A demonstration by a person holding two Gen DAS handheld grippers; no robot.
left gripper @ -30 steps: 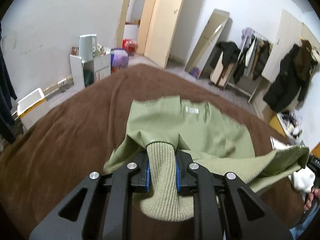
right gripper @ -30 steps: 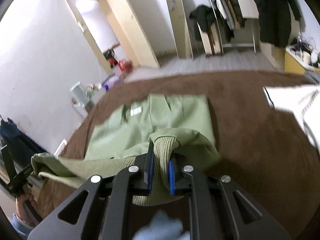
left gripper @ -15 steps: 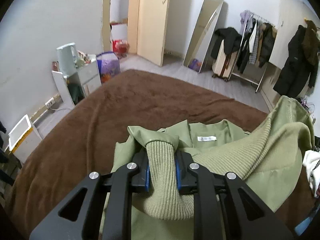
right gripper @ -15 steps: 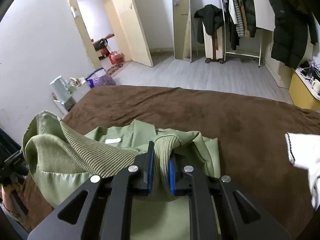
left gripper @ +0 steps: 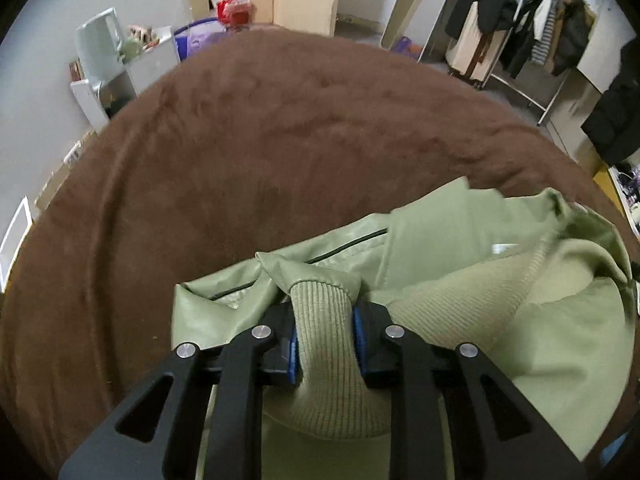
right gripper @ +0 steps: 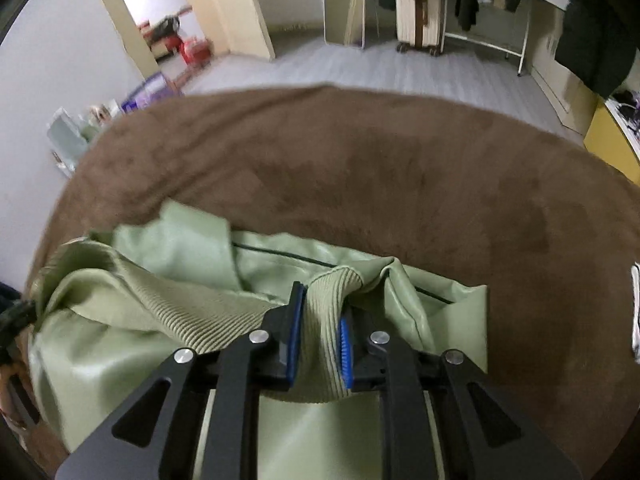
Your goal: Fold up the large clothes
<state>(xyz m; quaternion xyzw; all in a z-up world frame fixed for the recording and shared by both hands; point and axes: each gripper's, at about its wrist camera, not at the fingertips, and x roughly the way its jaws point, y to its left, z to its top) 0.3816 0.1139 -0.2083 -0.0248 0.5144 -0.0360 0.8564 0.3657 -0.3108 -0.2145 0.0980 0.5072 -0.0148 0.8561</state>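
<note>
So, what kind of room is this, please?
Most likely a bedroom, or a room used for living and dressing. A wide brown blanket seems to cover a bed, a clothes rack with coats stands by the wall, and a tall mirror leans beside it.

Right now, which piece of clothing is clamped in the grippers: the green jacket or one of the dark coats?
The green jacket on the brown blanket: its ribbed hem sits between both grippers' pads. The dark coats hang far back.
</note>
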